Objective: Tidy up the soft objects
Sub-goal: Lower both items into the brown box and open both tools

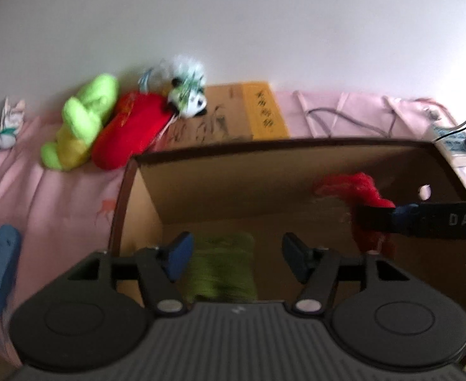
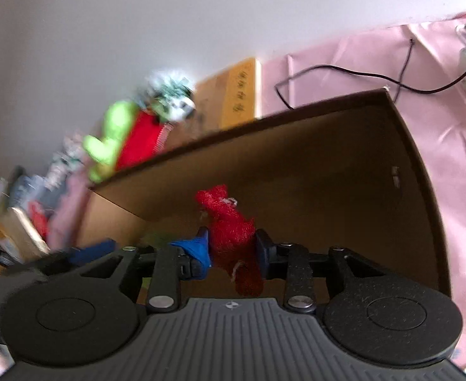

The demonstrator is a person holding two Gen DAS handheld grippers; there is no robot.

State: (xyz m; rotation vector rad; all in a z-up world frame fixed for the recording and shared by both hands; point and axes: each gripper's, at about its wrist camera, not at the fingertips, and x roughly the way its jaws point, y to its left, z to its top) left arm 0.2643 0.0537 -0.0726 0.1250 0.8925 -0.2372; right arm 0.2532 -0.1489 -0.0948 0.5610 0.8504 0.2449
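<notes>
Left gripper (image 1: 236,255) jaws apart, green fuzzy knitted piece (image 1: 221,266) loose between and below them, inside brown cardboard box (image 1: 201,158). Right gripper (image 2: 233,247) jaws clamp red fuzzy knitted piece (image 2: 233,231), long axis hanging downward through them, above box floor.

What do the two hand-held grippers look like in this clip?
Both match: the left hand-held gripper and right hand-held gripper have a ribbed dark grey body, two round black discs, black linkage arms with silver pivots, and blue finger pads. One finger's side reads "DAS".
</notes>
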